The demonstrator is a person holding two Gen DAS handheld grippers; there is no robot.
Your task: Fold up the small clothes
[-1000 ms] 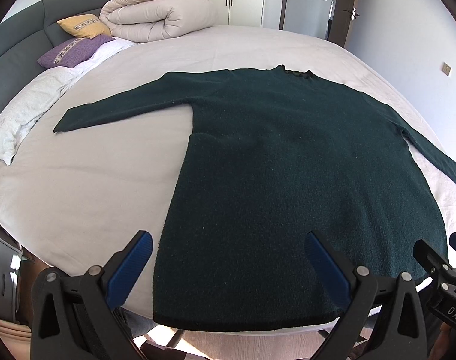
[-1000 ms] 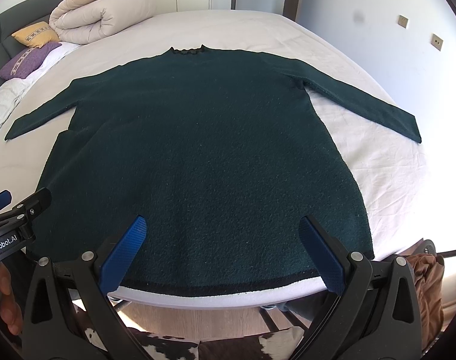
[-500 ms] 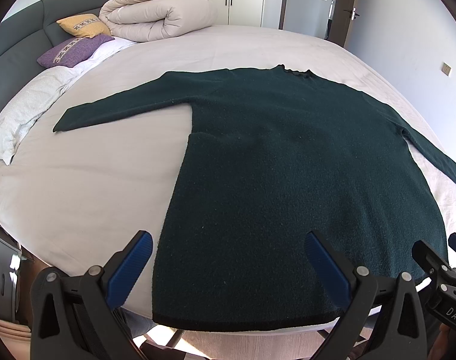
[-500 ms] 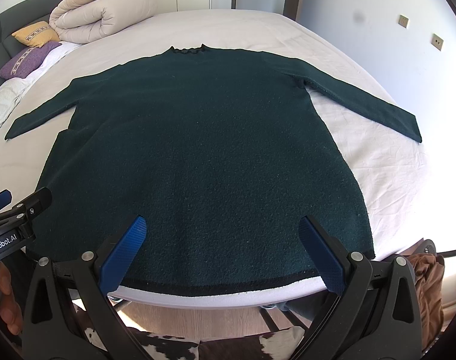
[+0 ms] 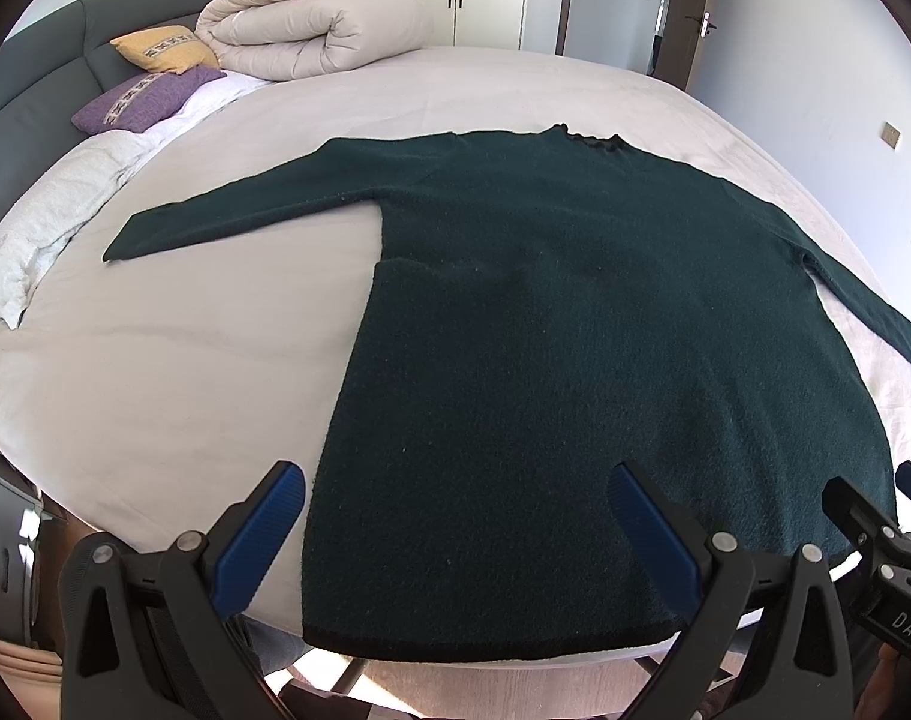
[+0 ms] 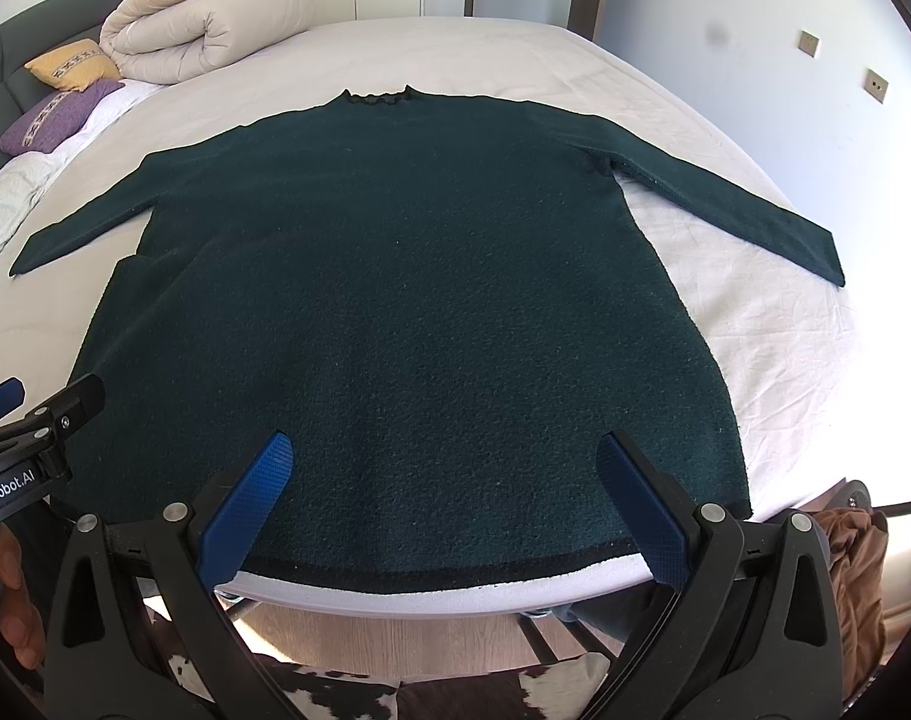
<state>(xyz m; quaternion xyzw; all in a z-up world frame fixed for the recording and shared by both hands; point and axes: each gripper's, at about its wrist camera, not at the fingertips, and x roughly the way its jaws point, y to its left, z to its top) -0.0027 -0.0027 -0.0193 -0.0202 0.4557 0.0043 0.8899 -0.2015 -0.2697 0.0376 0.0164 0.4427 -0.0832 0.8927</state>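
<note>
A dark green long-sleeved sweater (image 5: 575,360) lies flat on the white bed (image 5: 173,372), collar at the far side, both sleeves spread outward, hem at the near edge. It also shows in the right wrist view (image 6: 407,300). My left gripper (image 5: 455,528) is open and empty, held above the hem's left part. My right gripper (image 6: 443,498) is open and empty, above the hem's middle. The right gripper shows at the left wrist view's right edge (image 5: 875,546). The left gripper shows at the right wrist view's left edge (image 6: 29,426).
A rolled beige duvet (image 5: 311,30) lies at the head of the bed, with a yellow pillow (image 5: 161,48) and a purple pillow (image 5: 143,96) by the grey headboard (image 5: 23,96). Wooden floor and a cowhide rug (image 6: 455,690) lie below the bed's near edge. Brown cloth (image 6: 845,546) hangs at the right.
</note>
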